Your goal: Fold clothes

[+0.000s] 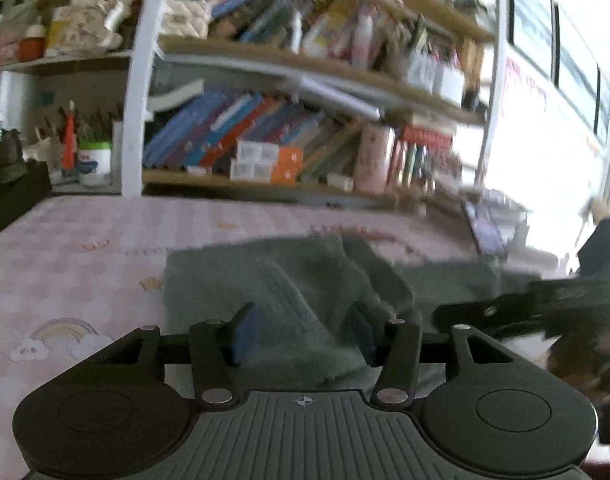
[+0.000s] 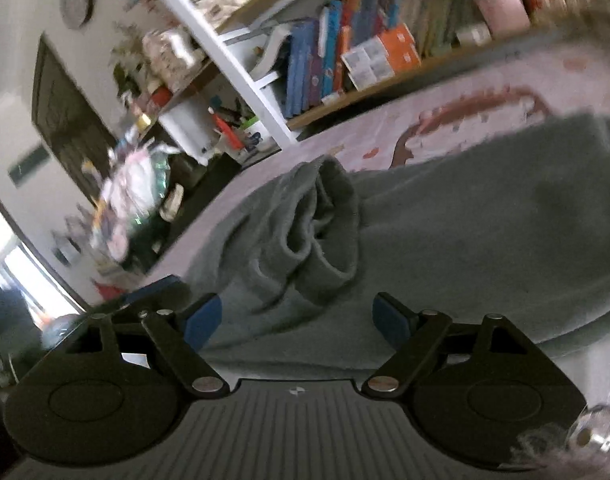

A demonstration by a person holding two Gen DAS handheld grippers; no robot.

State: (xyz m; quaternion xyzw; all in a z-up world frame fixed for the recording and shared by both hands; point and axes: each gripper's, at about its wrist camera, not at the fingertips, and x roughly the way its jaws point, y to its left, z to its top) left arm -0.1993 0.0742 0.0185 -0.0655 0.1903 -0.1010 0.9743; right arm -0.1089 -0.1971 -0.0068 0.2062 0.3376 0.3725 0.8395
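Observation:
A grey-green knit garment [image 1: 297,280] lies partly folded on the pink checked table cover [image 1: 85,248]. My left gripper [image 1: 303,332] is open just above its near edge, blue pads on either side of a raised fold. The right gripper's black fingers [image 1: 505,312] reach in from the right over the cloth. In the right wrist view the same garment [image 2: 465,232] spreads across the cover [image 2: 385,140], with a bunched cuff [image 2: 321,232] ahead. My right gripper [image 2: 301,322] is open, low over the cloth, holding nothing.
A white-framed bookshelf [image 1: 305,120] full of books stands behind the table. A cup of pens [image 1: 93,160] and small items sit at the back left. A dark object [image 1: 13,184] is at the left edge. A bright window [image 1: 553,80] is on the right.

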